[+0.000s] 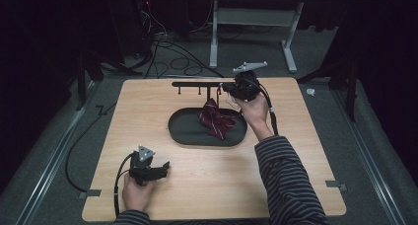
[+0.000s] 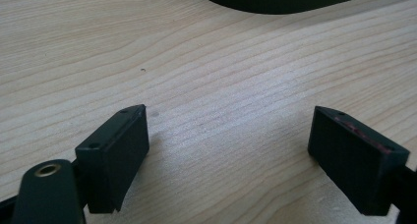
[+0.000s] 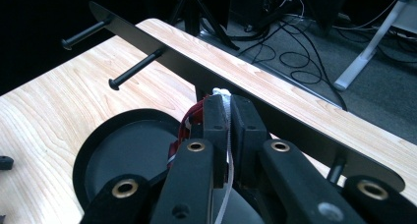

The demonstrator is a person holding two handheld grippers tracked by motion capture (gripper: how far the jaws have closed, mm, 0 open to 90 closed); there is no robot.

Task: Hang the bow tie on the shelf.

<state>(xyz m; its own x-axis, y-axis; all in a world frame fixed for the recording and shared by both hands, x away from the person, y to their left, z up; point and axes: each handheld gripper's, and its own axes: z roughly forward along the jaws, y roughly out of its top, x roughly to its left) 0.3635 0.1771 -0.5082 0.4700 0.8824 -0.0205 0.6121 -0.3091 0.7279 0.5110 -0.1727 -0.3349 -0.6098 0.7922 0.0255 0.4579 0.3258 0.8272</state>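
A dark red striped bow tie (image 1: 217, 119) hangs partly lifted over a black oval tray (image 1: 185, 131). Its thin white strap (image 3: 227, 150) runs up between the jaws of my right gripper (image 3: 228, 103), which is shut on it, with the red fabric (image 3: 189, 118) just below. That right gripper (image 1: 224, 88) sits close to the black peg rack (image 1: 197, 84) at the back of the table. My left gripper (image 1: 165, 167) rests low near the table's front left. Its jaws (image 2: 228, 130) stand wide apart over bare wood, with nothing between them.
The rack's bar (image 3: 162, 49) carries several short pegs (image 3: 135, 69) that point toward the tray. The tray's edge (image 2: 275, 0) lies ahead of the left gripper. Cables and a metal stand (image 1: 256, 27) are on the floor beyond the table.
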